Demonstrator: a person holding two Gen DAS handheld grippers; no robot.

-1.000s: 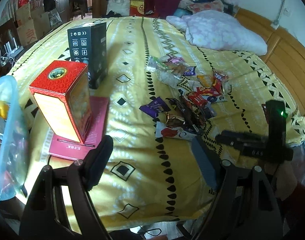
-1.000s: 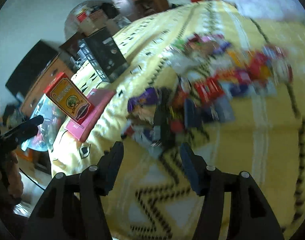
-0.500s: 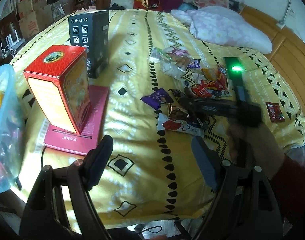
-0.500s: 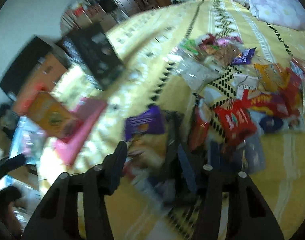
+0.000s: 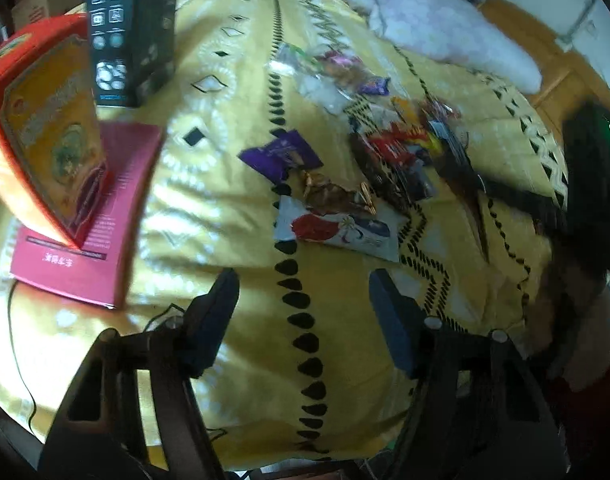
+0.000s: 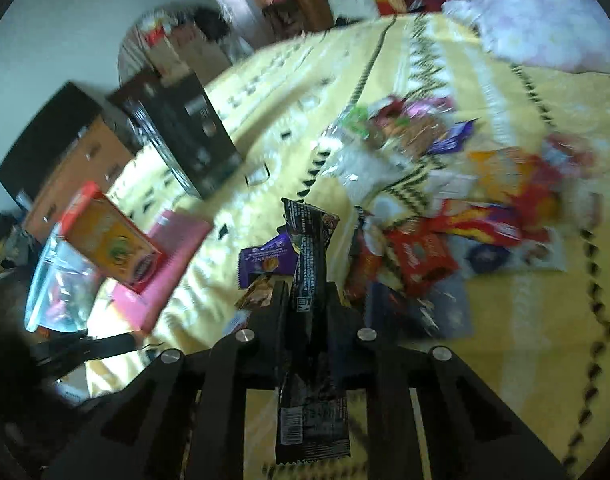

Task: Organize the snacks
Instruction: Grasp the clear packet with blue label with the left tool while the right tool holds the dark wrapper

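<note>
Right tongs [image 6: 305,300] have just been closing and now clench one black snack bar [image 6: 311,264]; its long axis runs lengthwise between the fingers, top end beyond the tips, bottom end back toward the camera. Left tongs [image 5: 303,304], narrowing, grasp nothing above the bed [image 5: 233,184]. Three boxes: red [image 5: 45,140], black [image 5: 129,32], flat pink [image 5: 101,240]. Loose snacks [image 6: 445,216] lie scattered ahead of both tongs, uncountable through blur.

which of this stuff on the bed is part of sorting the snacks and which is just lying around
Part of the job:
- black snack bar in the right tool
- purple wrapper
- snack pile
- clear bag

Just lying about:
- black box
- red box
- pillow
</note>
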